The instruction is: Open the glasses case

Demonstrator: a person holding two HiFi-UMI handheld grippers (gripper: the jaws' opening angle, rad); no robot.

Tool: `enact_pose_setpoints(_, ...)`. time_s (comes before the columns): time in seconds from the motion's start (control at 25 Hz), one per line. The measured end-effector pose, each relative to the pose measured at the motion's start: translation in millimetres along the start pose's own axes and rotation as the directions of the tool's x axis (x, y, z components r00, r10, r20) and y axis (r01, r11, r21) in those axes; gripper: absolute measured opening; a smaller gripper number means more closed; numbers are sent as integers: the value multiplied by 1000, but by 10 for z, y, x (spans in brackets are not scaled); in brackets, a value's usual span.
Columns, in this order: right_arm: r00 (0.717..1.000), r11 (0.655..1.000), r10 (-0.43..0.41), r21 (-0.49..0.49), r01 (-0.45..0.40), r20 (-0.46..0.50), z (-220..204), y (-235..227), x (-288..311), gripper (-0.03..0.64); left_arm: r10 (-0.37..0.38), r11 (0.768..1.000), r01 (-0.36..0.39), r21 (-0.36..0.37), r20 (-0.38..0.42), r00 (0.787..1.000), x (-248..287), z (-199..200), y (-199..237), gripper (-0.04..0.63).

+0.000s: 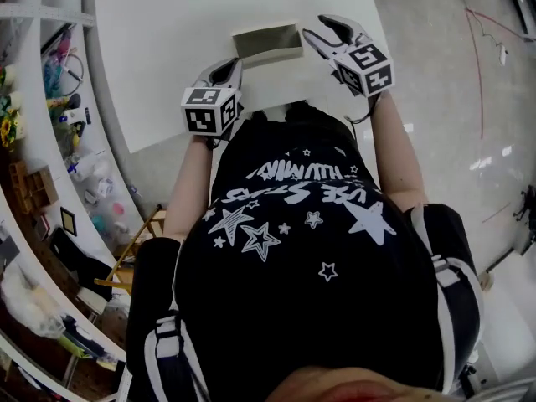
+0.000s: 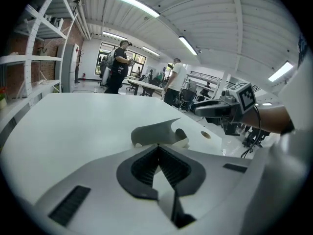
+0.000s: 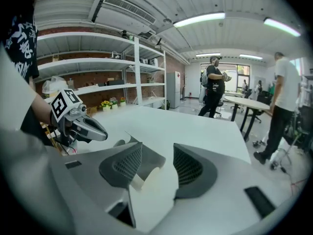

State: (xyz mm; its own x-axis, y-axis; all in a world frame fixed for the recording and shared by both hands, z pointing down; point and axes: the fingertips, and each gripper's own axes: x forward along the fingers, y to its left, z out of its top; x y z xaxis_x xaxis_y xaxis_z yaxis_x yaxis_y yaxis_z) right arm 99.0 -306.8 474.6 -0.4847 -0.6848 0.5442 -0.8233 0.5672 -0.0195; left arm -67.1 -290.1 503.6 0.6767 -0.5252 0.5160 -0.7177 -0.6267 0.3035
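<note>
The glasses case [image 1: 266,42] lies on the white table [image 1: 167,48] near its front edge, between my two grippers. Its grey flap stands lifted over a cream body [image 2: 159,133]. My left gripper [image 1: 230,64] hovers just left of the case and nearer to me. Its jaws are shut [image 2: 157,147] with nothing in them, tips pointing at the case. My right gripper [image 1: 313,25] is at the case's right end with its jaws open [image 3: 157,146]. The case [image 3: 149,158] shows in the gap beyond them, and the pads are not pressing on it.
White shelving [image 1: 33,141] full of small items runs along the left. People [image 3: 215,84] stand by other tables [image 3: 249,104] farther back. A small round hole [image 2: 206,134] sits in the tabletop near the case. The table's front edge is right by my body.
</note>
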Motion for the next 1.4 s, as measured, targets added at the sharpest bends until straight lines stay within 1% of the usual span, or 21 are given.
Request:
enact_pose_setpoints(0.16, 996, 993, -75, 94, 71, 48, -81, 82, -271, 201, -52, 999, 52, 15, 42, 998, -53, 97, -27, 12)
enact_pose_setpoints(0.24, 991, 983, -115, 151, 103, 72, -170, 119, -416, 166, -76, 997, 74, 24, 59, 995, -81, 133, -73, 12)
enact_pose_setpoints(0.32, 987, 973, -135, 198, 116, 82, -254, 153, -522, 152, -90, 996, 88, 24, 79, 993, -106, 187, -118, 12)
enact_pose_setpoints(0.4, 986, 967, -140, 226, 118, 85, -311, 189, -583, 129, -96, 995, 95, 15, 106, 990, -158, 247, -169, 12)
enact_pose_setpoints(0.48, 987, 968, -135, 224, 113, 86, -335, 251, -616, 104, -101, 995, 102, 0, 129, 986, -237, 283, -230, 12)
enact_pose_setpoints(0.6, 991, 978, -107, 187, 89, 86, -332, 380, -666, 74, -104, 993, 110, -31, 146, 984, -327, 317, -337, 12)
enact_pose_setpoints(0.68, 992, 984, -85, 162, 70, 93, -336, 452, -741, 55, -96, 994, 104, -38, 159, 983, -361, 339, -434, 12)
enact_pose_setpoints(0.8, 993, 989, -51, 145, 36, 103, -406, 551, -932, 46, -84, 996, 89, -23, 168, 982, -412, 315, -656, 12)
enact_pose_setpoints(0.92, 992, 987, -24, 158, 4, 125, -561, 614, -1178, 44, -73, 997, 73, 3, 172, 982, -510, 228, -921, 12)
enact_pose_setpoints(1.16, 987, 985, 24, 164, -50, 157, -869, 784, -1668, 41, -21, 1000, 24, -12, 204, 979, -847, -34, -1424, 12)
enact_pose_setpoints(1.4, 978, 985, 32, 161, -67, 207, -1045, 1004, -2138, 34, 22, 1000, -16, -23, 263, 964, -1224, -262, -1882, 12)
